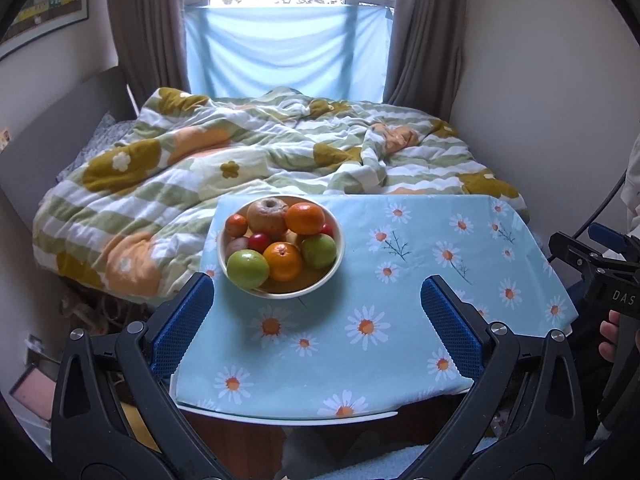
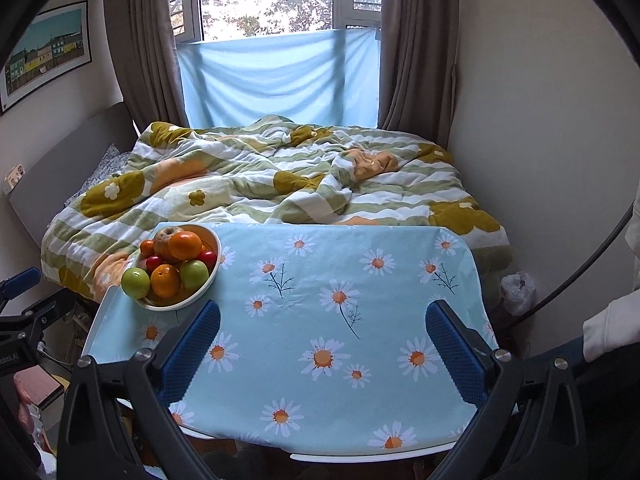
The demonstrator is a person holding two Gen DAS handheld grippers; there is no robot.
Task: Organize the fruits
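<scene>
A white bowl (image 1: pixel 280 294) heaped with fruit sits at the far left corner of the small table, on the daisy-print cloth (image 1: pixel 400 320), with the near green apple (image 1: pixel 248 269) and an orange (image 1: pixel 282 261) riding high against the rim. Both the left gripper (image 1: pixel 317 320) and right gripper (image 2: pixel 323 342) hover over the near edge with jaws spread wide and empty. The pile looks loose: pulling one piece could send neighbours rolling off onto the bed (image 1: pixel 160 184), and a nudge could slide the bowl off the corner.

Fruit bowl (image 2: pixel 208 280) sits on the daisy tablecloth's (image 2: pixel 340 320) far-left corner.
</scene>
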